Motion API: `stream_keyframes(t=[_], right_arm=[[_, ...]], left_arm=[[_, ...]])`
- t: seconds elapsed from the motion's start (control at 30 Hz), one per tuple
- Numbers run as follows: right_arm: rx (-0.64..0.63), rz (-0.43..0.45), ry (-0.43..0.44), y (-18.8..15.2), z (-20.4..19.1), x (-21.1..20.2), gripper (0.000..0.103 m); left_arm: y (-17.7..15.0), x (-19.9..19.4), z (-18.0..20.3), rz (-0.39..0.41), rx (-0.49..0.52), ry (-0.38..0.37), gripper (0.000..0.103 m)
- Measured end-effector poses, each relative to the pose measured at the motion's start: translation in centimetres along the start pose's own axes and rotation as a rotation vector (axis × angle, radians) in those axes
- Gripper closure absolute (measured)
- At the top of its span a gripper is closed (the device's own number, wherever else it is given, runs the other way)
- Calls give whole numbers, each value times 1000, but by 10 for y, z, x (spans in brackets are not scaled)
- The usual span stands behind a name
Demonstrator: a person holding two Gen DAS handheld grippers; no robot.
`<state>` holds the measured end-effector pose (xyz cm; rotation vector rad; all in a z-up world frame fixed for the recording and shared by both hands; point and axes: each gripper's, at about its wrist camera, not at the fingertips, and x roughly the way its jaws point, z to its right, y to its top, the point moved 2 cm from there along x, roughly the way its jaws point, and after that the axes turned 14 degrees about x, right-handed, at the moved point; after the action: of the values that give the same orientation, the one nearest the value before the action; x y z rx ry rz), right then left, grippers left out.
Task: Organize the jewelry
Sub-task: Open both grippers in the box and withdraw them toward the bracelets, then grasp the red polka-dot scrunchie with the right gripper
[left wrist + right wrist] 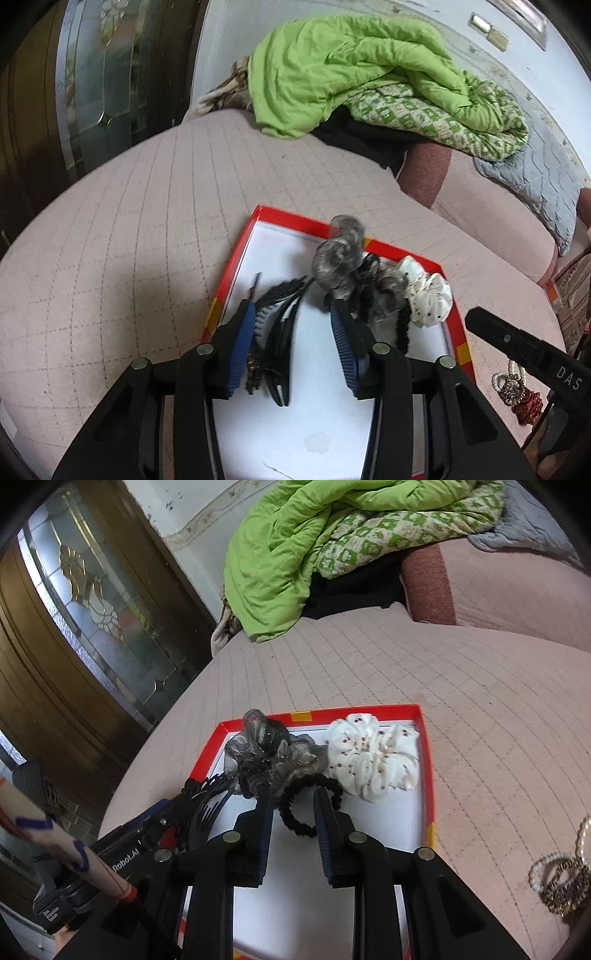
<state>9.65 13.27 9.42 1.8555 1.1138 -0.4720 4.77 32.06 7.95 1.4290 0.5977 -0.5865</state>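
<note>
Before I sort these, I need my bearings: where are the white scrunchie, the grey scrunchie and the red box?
white scrunchie (373, 764), right wrist view, middle folds
grey scrunchie (277, 758), right wrist view, sheer ruffle
red box (428, 760), right wrist view, right wall

Scrunchies (373, 762) and hair clips (275, 314) lie in the tray (428, 760).

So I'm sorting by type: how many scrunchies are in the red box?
3: a white dotted scrunchie at the far right corner, a grey sheer scrunchie left of it, and a thin black scrunchie in front. Others may be hidden underneath.

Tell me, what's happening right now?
Left gripper open, empty. Right gripper open over black scrunchie. Red tray holds scrunchies, clips. Nothing blocking.
</note>
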Motion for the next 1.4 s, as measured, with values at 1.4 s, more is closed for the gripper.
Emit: stream_keyframes(t=[1.4], right_arm=[[526, 234, -95, -54, 284, -239, 53]], left_arm=[[-67, -74, 284, -12, 456, -339, 58]])
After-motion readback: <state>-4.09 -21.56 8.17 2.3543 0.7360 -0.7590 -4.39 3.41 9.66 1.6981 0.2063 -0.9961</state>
